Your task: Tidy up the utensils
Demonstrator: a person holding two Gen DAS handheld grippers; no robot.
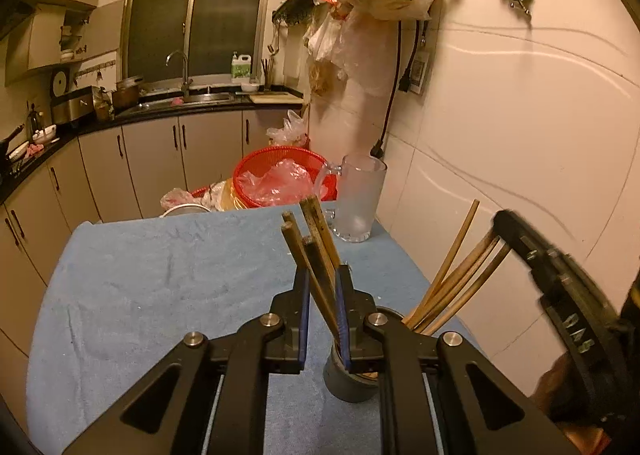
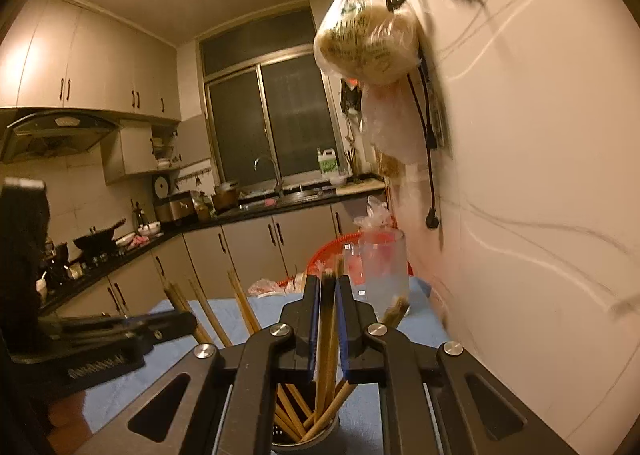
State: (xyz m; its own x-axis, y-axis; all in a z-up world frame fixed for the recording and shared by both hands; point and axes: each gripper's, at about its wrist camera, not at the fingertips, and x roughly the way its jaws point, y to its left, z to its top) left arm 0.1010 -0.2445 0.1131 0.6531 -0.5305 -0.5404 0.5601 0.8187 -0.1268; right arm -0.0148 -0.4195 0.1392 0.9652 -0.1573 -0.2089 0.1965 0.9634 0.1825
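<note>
Left wrist view: left gripper (image 1: 322, 295) jaws narrow, clamped on a bundle of dark worn chopsticks (image 1: 316, 231) that tilt up and to the left, their lower ends going down into a grey cylindrical holder (image 1: 349, 379) just below the jaws. Holder stands on a blue towel (image 1: 160, 287) covering the table, close to the table's right edge and toward the near side. A second lot of lighter chopsticks (image 1: 456, 275) fans out of the same holder, leaning right toward the wall (image 1: 520, 135). Right gripper (image 1: 560, 295) shows at the right edge, black and motion-blurred; its jaws not readable from here. Frosted glass mug (image 1: 360, 199) stands at the far right corner of the table, beside the wall. Red basket (image 1: 288, 179) with crumpled plastic inside sits just past the table's far edge. Right wrist view: right gripper (image 2: 328, 315) jaws narrow, closed around a couple of light chopsticks (image 2: 328, 335) held near upright, lower ends inside the holder (image 2: 308, 443) directly beneath, where more sticks cross at angles. Left gripper (image 2: 132, 331) comes in from the left edge, blurred, with a few chopsticks (image 2: 240, 307) rising beside it. Mug (image 2: 384, 275) past the fingertips at the far right corner, blurred, with the red basket (image 2: 332, 251) behind it. Towel (image 2: 268, 311) visible either side of the gripper.
</note>
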